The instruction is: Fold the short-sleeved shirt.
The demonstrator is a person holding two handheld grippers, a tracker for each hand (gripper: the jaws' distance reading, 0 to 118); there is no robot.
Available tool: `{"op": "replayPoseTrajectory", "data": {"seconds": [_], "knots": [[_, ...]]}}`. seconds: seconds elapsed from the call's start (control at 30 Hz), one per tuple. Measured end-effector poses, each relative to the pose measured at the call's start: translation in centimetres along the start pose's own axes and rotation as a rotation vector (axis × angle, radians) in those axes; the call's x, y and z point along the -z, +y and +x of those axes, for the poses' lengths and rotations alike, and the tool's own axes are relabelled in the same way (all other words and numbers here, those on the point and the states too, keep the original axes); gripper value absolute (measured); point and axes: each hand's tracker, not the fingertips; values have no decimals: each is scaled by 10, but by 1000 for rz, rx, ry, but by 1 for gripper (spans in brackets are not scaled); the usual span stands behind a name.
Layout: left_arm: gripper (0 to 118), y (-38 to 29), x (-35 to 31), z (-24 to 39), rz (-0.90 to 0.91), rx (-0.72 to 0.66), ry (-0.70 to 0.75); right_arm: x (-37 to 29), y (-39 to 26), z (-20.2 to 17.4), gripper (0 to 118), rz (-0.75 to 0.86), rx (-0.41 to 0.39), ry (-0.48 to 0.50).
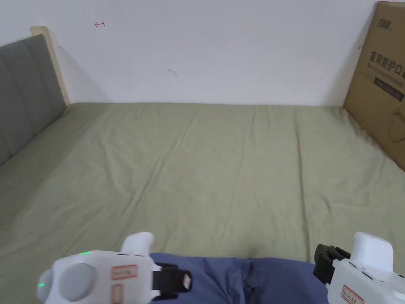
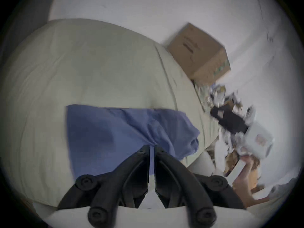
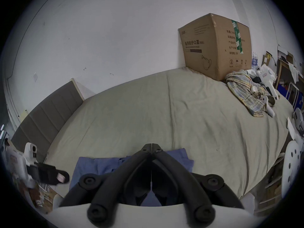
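I find the shirt [image 1: 241, 279] at the bottom centre of the head view, on the bed [image 1: 205, 166], long axis left–right. Left gripper [image 2: 152, 146] and right gripper [image 3: 151, 145] – both pressed together, empty – flank it, equally near.

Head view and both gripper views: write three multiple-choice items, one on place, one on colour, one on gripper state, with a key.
1. Where does the shirt lie on the bed?
A. at the near edge
B. against the headboard
C. on the cardboard box

2. What colour is the shirt?
A. red
B. blue
C. white

3. How does the right gripper stand?
A. wide open
B. shut, empty
C. clamped on the box

Key: 1 A, it lies between both grippers at the near edge; 2 B, the cloth is blue; 3 B, its fingers meet at the tips, with no cloth between them.
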Motion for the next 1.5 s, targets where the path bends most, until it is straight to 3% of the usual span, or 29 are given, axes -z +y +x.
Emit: {"op": "replayPoseTrajectory", "data": {"seconds": [0.07,0.1,0.17,0.2,0.23,0.53,0.67,0.7,0.73,0.77,0.8,1.03,1.23,1.5], "knots": [[7,3,-16,-41,26,-115,-32,2,1,-9,1,-3,-18,11],[15,2,-22,-62,36,-178,-44,3,1,-13,1,-6,-26,15],[85,-2,-28,-91,35,-261,-22,7,0,-22,1,-11,-45,19],[106,-5,-24,-100,0,-284,-23,8,0,-27,1,-15,-58,19],[110,-9,-24,-109,-28,-309,-40,10,0,-30,1,-19,-67,20],[110,-21,38,-133,-25,-427,-311,23,-2,-54,1,-54,-127,24],[105,-10,55,-131,-61,-471,-347,26,-3,-57,1,-68,-153,16],[84,-8,57,-130,-74,-447,-282,26,-3,-57,1,-69,-155,14],[7,-6,65,-131,-112,-398,-194,26,-2,-56,1,-72,-155,13],[10,-6,66,-132,-149,-385,-158,27,-2,-55,1,-75,-152,12],[10,-2,64,-139,-172,-375,-210,28,-1,-54,1,-78,-149,13],[10,17,18,-160,-112,-376,-209,31,-1,-45,1,-85,-121,-12],[10,33,-43,-188,-135,-340,-26,27,-2,-44,1,-82,-132,-13],[10,32,-75,-132,-56,-261,101,29,-8,-32,1,-92,-82,2]]}}
